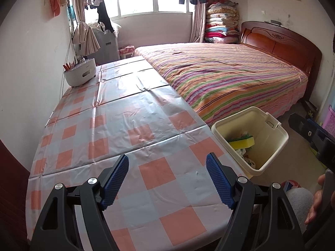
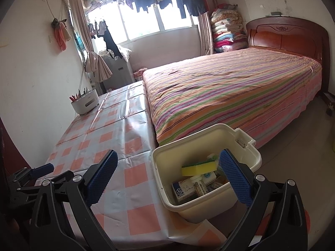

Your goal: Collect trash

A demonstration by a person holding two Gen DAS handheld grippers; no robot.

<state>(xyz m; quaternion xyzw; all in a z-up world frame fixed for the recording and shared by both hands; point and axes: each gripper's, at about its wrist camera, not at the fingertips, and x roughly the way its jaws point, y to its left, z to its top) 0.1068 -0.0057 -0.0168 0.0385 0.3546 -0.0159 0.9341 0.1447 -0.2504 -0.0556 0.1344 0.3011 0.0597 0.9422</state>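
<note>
Both claws hover with jaws spread wide, gripping nothing: the left claw (image 1: 167, 177) over the counter (image 1: 117, 125) with its pink-and-grey checked plastic cloth, the right claw (image 2: 167, 177) above the cream plastic trash bin (image 2: 247, 144) beside the counter's edge. A yellow-and-green sponge (image 2: 199, 167) lies on small cartons (image 2: 184, 190) inside the bin.

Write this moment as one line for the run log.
left tongs: open, empty | right tongs: open, empty | bin: holds sponge, boxes | table: no trash visible
</note>
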